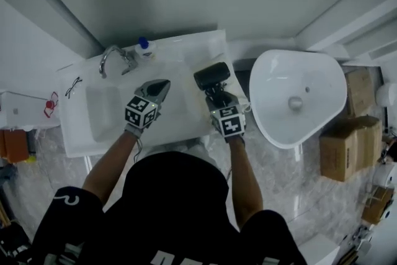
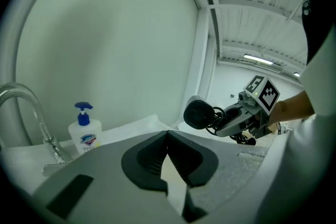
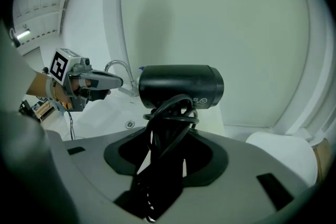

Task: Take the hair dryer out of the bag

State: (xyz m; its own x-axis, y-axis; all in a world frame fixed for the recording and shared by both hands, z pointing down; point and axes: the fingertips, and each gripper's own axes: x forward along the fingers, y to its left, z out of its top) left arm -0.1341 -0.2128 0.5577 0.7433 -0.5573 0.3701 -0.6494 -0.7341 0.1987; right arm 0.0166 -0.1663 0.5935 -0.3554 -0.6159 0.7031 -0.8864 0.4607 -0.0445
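Left gripper (image 1: 161,89) jaws together, empty; right gripper (image 1: 214,92) jaws tight on hair dryer (image 1: 212,76).

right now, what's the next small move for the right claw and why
Probably lower the right claw and set the black hair dryer with its wound cord on the white sink counter. It hangs clear above the counter, gripped by its handle, with nothing around it; the left claw is shut and empty.

The hair dryer (image 3: 181,85) is black and stubby, barrel lying level, with its cord (image 3: 173,115) bundled in loops round the handle. It's up in the air, handle clamped in the right gripper (image 1: 216,95), barrel at its 12 o'clock.
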